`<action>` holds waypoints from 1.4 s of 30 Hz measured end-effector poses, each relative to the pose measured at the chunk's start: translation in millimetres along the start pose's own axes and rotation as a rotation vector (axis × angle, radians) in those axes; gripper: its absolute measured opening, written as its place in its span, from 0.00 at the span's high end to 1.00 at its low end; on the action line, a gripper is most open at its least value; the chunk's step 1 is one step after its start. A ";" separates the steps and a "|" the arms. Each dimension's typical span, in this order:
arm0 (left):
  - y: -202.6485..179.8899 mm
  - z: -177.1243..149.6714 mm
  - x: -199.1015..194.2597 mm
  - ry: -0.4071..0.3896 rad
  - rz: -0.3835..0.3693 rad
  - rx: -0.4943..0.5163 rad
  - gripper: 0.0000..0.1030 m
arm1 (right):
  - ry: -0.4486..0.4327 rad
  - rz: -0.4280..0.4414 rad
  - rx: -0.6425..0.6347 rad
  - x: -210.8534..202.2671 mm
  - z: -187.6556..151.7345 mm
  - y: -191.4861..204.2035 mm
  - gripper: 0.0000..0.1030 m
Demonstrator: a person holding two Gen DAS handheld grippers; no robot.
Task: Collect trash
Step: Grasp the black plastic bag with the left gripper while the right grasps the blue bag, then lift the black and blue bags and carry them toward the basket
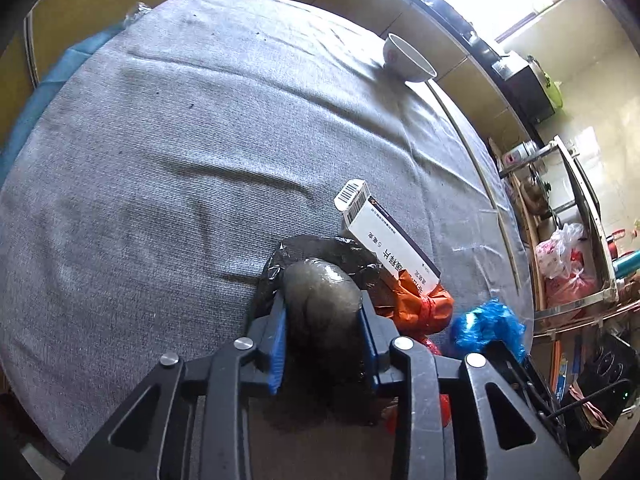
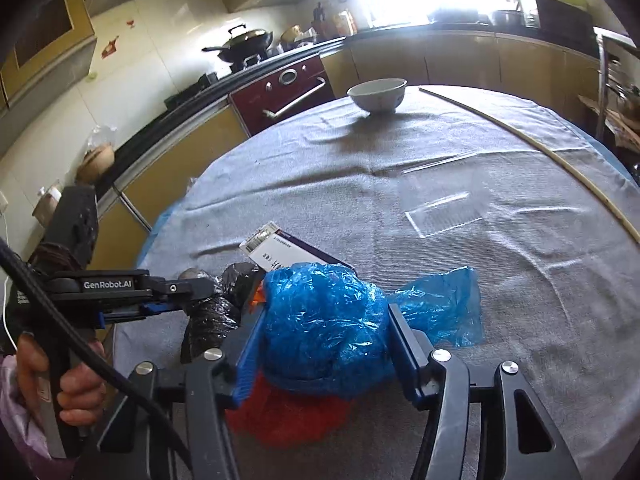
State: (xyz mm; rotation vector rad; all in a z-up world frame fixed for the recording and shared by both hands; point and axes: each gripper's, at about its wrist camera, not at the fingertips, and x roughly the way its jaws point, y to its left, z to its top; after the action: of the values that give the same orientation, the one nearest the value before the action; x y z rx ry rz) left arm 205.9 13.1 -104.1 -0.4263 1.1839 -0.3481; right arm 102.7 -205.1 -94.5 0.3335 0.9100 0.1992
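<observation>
On the grey cloth of the round table (image 1: 160,140) lies a small heap of trash. My left gripper (image 1: 322,312) is shut on a crumpled black plastic bag (image 1: 320,296), its blue pads pressing both sides. A white medicine box (image 1: 384,240) leans on an orange wrapper (image 1: 420,304) just right of it. My right gripper (image 2: 324,332) is shut on a bunched blue plastic bag (image 2: 320,316), with red netting (image 2: 288,412) under it. In the right wrist view the left gripper (image 2: 192,292) comes in from the left, held by a hand (image 2: 76,392), with the black bag (image 2: 212,316) and the box (image 2: 280,252) beside it.
A white bowl (image 2: 378,94) stands at the far edge of the table (image 2: 520,280). A thin stick (image 2: 532,148) lies along the right side and clear plastic film (image 2: 444,212) lies flat mid-table. Kitchen counters, a stove with a wok (image 2: 244,40) and a shelf rack (image 1: 572,240) surround the table.
</observation>
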 end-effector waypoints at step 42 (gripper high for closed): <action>-96.0 -126.5 -163.1 -0.314 0.089 0.264 0.72 | -0.328 0.048 0.151 -203.6 -67.4 -32.4 0.42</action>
State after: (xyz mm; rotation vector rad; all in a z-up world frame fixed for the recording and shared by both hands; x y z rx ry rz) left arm 27.8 -10.0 35.7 -0.1880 0.8337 -0.3407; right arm -72.5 -284.7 5.6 0.5125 0.5938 0.1150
